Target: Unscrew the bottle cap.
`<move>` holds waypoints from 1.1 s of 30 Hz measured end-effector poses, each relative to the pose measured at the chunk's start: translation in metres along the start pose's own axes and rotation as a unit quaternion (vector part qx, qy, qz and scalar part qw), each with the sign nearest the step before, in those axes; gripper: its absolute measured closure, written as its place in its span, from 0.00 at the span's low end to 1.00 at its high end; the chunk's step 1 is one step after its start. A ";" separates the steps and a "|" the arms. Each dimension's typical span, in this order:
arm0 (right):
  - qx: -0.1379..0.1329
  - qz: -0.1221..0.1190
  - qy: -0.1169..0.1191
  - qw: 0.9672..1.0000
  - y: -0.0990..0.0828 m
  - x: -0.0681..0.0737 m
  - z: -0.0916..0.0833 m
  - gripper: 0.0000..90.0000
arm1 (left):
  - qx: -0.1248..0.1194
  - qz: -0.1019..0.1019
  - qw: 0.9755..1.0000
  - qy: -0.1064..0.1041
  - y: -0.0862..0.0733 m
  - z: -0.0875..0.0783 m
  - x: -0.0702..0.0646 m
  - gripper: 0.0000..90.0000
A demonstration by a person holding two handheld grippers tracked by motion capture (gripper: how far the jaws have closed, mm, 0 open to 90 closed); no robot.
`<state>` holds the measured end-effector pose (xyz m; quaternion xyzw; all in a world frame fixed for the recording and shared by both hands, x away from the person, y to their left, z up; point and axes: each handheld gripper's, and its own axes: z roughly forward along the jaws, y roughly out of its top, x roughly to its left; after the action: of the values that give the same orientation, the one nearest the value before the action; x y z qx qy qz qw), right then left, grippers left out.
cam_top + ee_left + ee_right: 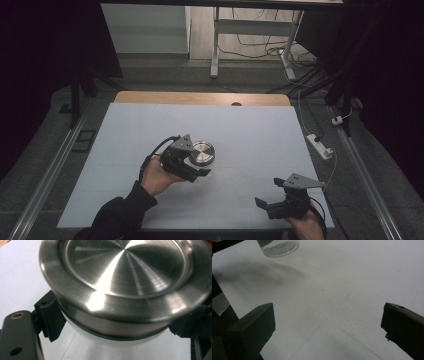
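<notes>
A glass jar with a brushed steel lid (202,153) is near the middle of the white table (250,125). My left gripper (199,159) is shut on it from the near left. In the left gripper view the lid (125,277) looms close, and the gripper (118,322) has its black jaws pressed against the jar just under the lid's rim, one on each side. My right gripper (269,192) stands open near the table's front right corner, with bare table between its jaws (328,322). The jar's clear base (278,247) shows at the top left of the right gripper view.
A strip of wood (200,97) runs along the table's far edge. A white power strip (320,146) with cables lies on the floor to the right. The legs of a desk frame (215,45) stand beyond the table.
</notes>
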<state>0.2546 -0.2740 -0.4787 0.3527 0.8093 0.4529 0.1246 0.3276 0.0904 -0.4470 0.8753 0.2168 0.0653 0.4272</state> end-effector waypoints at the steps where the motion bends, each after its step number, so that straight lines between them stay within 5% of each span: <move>1: -0.002 -0.004 0.000 1.000 0.002 0.001 0.001 0.00 | 0.000 0.002 1.000 0.001 0.000 0.000 0.000 0.18; 14: -0.021 -0.053 0.025 0.998 0.031 0.016 0.014 0.00 | -0.004 0.006 1.000 0.000 -0.001 -0.001 -0.003 0.18; 24: -0.023 -0.054 0.057 0.997 0.058 0.023 0.025 0.00 | -0.005 0.015 1.000 0.009 -0.002 -0.003 -0.004 0.18; 33: -0.020 -0.057 0.056 0.997 0.074 0.030 0.040 0.00 | -0.009 0.019 1.000 0.015 -0.002 -0.004 -0.006 0.18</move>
<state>0.2877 -0.2025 -0.4365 0.2776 0.8247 0.4798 0.1122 0.3204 0.0915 -0.4458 0.8742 0.2063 0.0885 0.4306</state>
